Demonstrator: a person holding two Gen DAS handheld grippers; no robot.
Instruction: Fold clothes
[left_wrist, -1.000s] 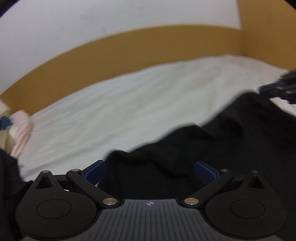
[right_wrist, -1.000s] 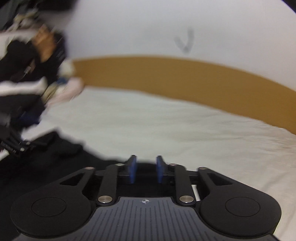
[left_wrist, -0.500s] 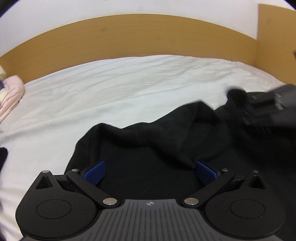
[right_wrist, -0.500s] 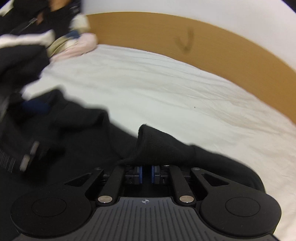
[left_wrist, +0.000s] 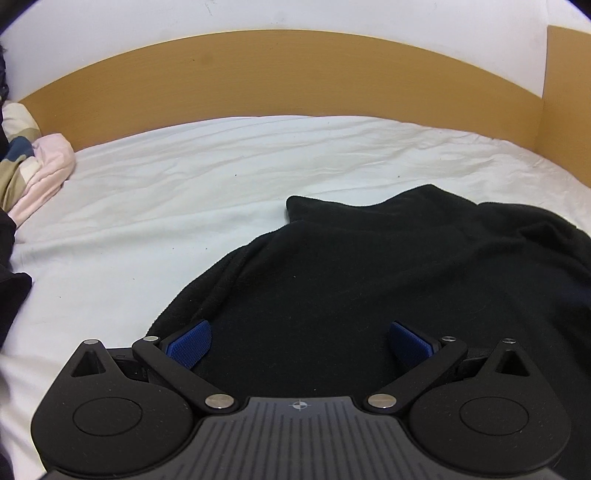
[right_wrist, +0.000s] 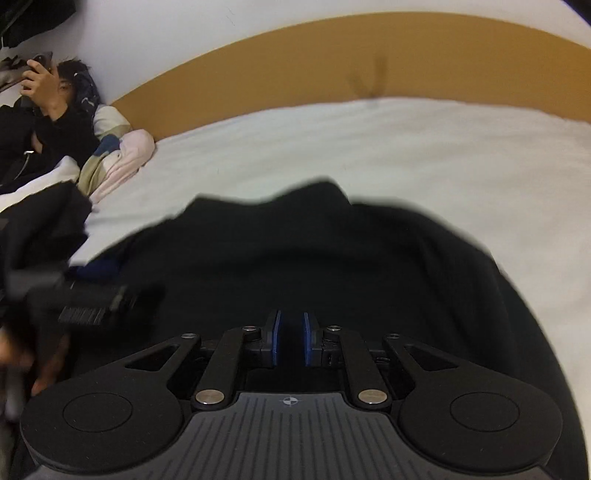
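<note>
While the left wrist view looks across the bed, the left gripper (left_wrist: 300, 343) sits low over the black garment (left_wrist: 388, 280) with its blue pads (left_wrist: 189, 342) spread wide, nothing between them. Garment is a dark fleece-like piece, rumpled, lying on the white sheet (left_wrist: 192, 199), filling the centre and right of the frame; one corner pokes up toward the wooden headboard (left_wrist: 280, 74). Left pad sits over the garment's left edge, right pad over its middle; contact with the cloth cannot be told. Pile of pink and striped bedding (left_wrist: 33, 166) at far left against the headboard, well apart from the garment.

Right wrist view: right gripper (right_wrist: 291, 339) has its pads nearly together, narrow gap showing dark; black cloth sits right in front and around the fingers, but whether fabric is actually pinched cannot be told. Same black garment (right_wrist: 332, 258) spreads across the centre, on the white sheet (right_wrist: 406, 147). Left gripper (right_wrist: 92, 302) shows blurred at the left edge, over the garment's left part. Upper left corner: a person (right_wrist: 48, 99) in dark clothing beside the striped bedding (right_wrist: 118, 155), one hand raised. Headboard (right_wrist: 332, 62) curves across the top.
</note>
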